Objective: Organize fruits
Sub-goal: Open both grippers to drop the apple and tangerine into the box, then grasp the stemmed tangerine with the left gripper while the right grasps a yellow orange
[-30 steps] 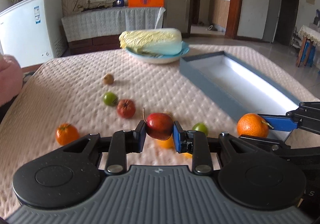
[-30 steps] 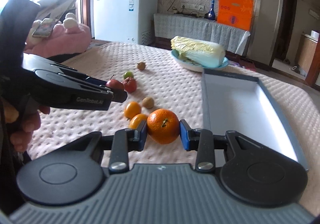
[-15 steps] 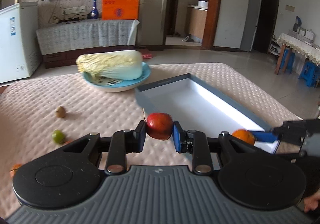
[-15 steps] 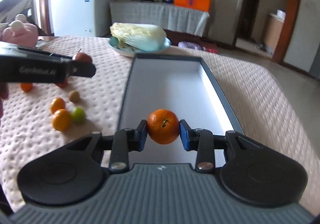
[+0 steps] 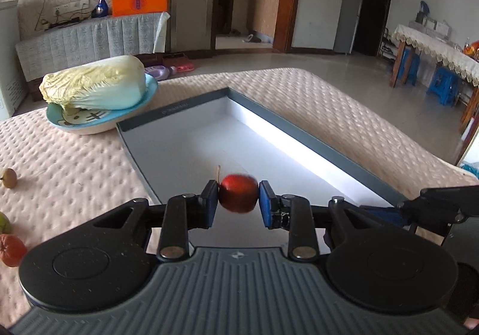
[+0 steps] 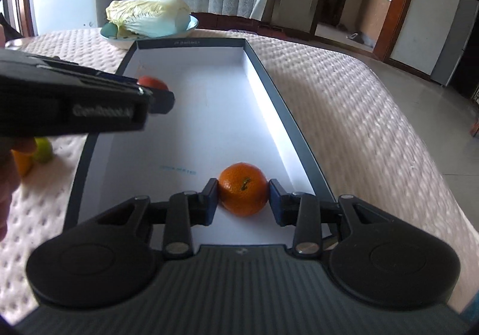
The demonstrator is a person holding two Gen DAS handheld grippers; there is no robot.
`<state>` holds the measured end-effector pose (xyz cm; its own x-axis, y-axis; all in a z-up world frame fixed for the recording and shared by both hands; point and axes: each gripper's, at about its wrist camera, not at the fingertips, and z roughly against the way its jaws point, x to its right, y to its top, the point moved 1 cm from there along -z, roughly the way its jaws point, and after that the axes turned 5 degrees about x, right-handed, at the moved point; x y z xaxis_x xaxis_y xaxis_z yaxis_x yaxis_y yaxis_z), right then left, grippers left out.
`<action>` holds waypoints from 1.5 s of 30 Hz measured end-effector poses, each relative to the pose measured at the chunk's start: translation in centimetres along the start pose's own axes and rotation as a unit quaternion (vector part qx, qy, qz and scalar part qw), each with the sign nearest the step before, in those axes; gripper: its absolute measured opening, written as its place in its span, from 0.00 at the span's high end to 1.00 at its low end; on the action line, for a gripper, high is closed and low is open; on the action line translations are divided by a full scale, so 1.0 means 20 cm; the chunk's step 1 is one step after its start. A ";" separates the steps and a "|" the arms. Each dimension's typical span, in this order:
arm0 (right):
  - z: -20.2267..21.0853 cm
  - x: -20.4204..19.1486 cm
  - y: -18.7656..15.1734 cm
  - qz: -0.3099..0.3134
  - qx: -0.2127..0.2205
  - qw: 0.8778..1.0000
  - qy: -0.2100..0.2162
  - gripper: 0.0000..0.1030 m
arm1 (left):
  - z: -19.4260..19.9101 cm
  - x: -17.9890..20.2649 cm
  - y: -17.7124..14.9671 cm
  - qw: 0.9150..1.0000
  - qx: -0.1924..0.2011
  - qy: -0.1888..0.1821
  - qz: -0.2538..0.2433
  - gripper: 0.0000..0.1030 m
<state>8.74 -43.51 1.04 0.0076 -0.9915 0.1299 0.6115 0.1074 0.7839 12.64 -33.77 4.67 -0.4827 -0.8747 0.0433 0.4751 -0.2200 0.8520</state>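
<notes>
Now I am easing my left gripper (image 5: 238,200) open around the red apple (image 5: 238,197) over the grey tray (image 5: 314,143), while my right gripper (image 6: 243,200) is clasping the orange (image 6: 243,188) low inside it.

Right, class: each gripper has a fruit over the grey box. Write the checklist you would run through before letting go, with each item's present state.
1. Red apple between the left gripper's pads: ok; the jaws are opening.
2. Orange clamped in the right gripper: ok.
3. Both fruits over the inside of the box: ok.
4. Box floor beneath them free of other fruit: ok.
5. Orange low enough to touch the floor: cannot tell.
6. Grippers apart from each other: ok.
</notes>
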 end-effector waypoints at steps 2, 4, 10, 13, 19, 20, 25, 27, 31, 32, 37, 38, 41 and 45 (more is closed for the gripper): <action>0.01 -0.01 -0.01 0.009 0.002 1.000 -0.003 0.62 | 0.01 0.00 0.00 1.000 0.003 -0.002 0.001 0.63; 0.02 -0.01 0.00 0.008 0.005 1.000 -0.003 0.62 | 0.06 -0.01 -0.01 1.000 0.009 -0.002 0.003 0.53; 0.12 -0.04 0.05 -0.001 0.061 0.998 0.008 0.62 | 0.24 -0.05 0.00 0.999 0.038 0.005 0.016 0.46; 0.16 -0.09 0.08 -0.001 0.084 0.996 0.031 0.62 | 0.34 -0.09 -0.02 0.999 0.048 0.014 0.018 0.46; 0.26 -0.23 0.11 -0.001 0.116 0.991 0.072 0.62 | 0.60 -0.22 -0.06 0.997 0.061 0.042 0.026 0.46; 0.28 -0.26 0.12 -0.002 0.119 0.990 0.081 0.62 | 0.64 -0.25 -0.07 0.996 0.064 0.051 0.021 0.46; 0.38 -0.40 0.10 0.023 0.133 0.983 0.124 0.62 | 0.89 -0.46 -0.16 0.993 0.069 0.088 0.026 0.46; 0.42 -0.46 0.09 0.031 0.134 0.981 0.139 0.62 | 0.97 -0.56 -0.22 0.992 0.065 0.105 0.037 0.46; 0.44 -0.56 0.04 0.055 0.126 0.976 0.168 0.62 | 1.05 -0.71 -0.33 0.987 0.047 0.146 0.038 0.46; 0.44 -0.59 0.03 0.061 0.120 0.976 0.174 0.62 | 1.06 -0.75 -0.35 0.986 0.043 0.154 0.036 0.46; 0.39 -0.68 -0.01 0.082 0.092 0.974 0.192 0.62 | 1.08 -0.90 -0.46 0.984 0.023 0.175 0.039 0.46; 0.38 -0.69 -0.02 0.079 0.085 0.974 0.197 0.62 | 1.07 -0.92 -0.48 0.983 0.018 0.177 0.041 0.46; 0.33 -0.73 -0.04 0.080 0.063 0.975 0.198 0.62 | 1.04 -0.97 -0.52 0.984 0.006 0.174 0.046 0.46; 0.26 -0.77 -0.04 0.071 0.042 0.976 0.200 0.62 | 0.99 -1.02 -0.57 0.982 -0.007 0.181 0.054 0.46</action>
<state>3.92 -27.84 1.58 0.4061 -0.9138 0.0066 0.5144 0.2346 0.8248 2.50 -4.85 4.50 -0.1363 -0.9890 -0.0570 0.5199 -0.1204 0.8457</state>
